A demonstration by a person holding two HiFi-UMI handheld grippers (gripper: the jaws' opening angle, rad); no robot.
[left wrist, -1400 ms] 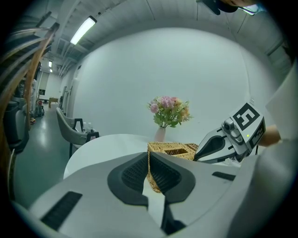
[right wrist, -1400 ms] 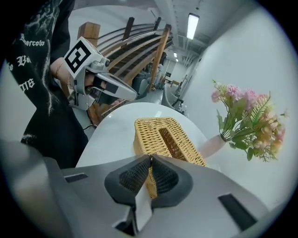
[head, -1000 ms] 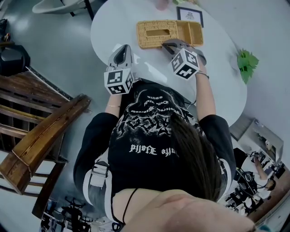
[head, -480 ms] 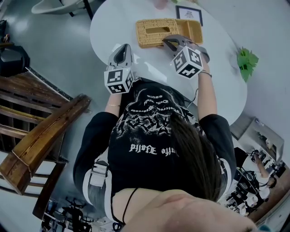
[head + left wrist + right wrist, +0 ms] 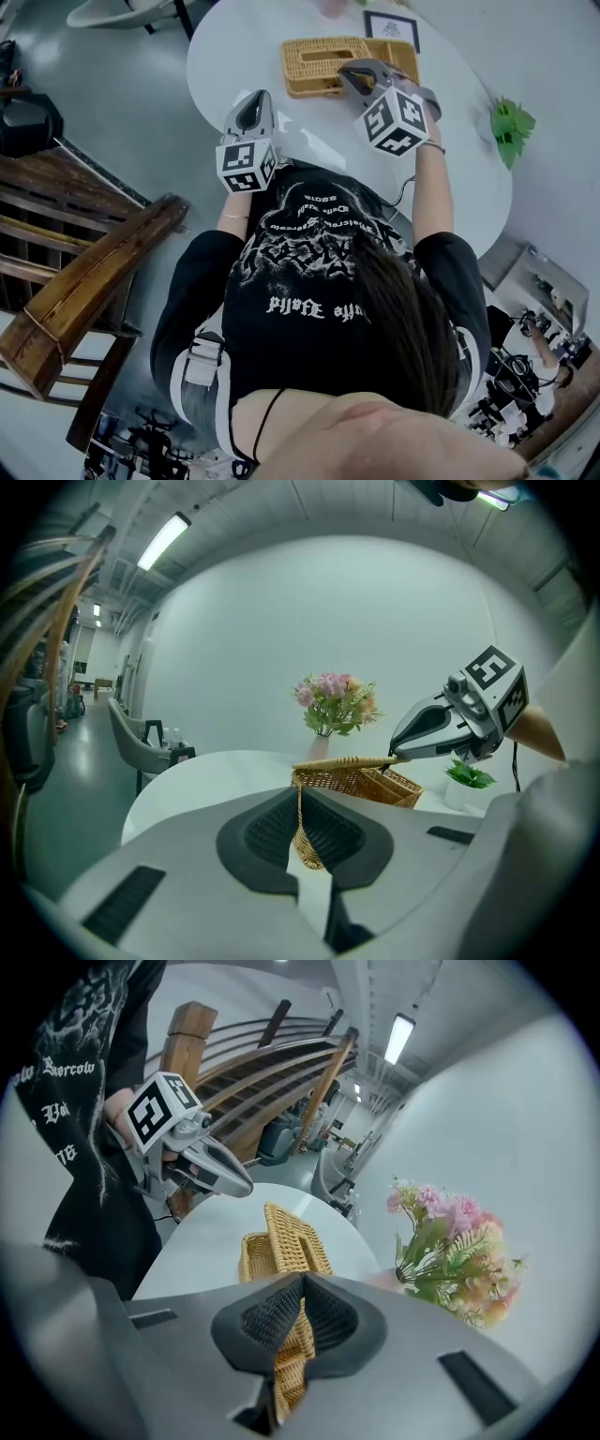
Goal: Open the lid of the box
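Note:
A woven wicker box (image 5: 401,58) stands on the round white table (image 5: 234,56). Its slotted lid (image 5: 314,61) is tilted up on one side. My right gripper (image 5: 351,75) is shut on the lid's raised edge. In the right gripper view the wicker lid (image 5: 291,1237) runs between the pads of the right gripper (image 5: 300,1283), above the box (image 5: 248,1260). My left gripper (image 5: 251,111) hovers over the table's near edge, apart from the box. In the left gripper view the left gripper (image 5: 300,799) has its jaws a narrow gap apart with nothing held, and the lifted lid (image 5: 342,761) shows beyond.
A vase of pink flowers (image 5: 330,705) stands behind the box. A framed picture (image 5: 392,28) lies at the table's far side, a small green plant (image 5: 511,129) at its right edge. A wooden chair (image 5: 84,281) stands to my left and a grey chair (image 5: 141,747) beyond the table.
My right gripper has moved up and away from me with the lid's edge, tilting the lid higher. The left gripper has stayed in place.

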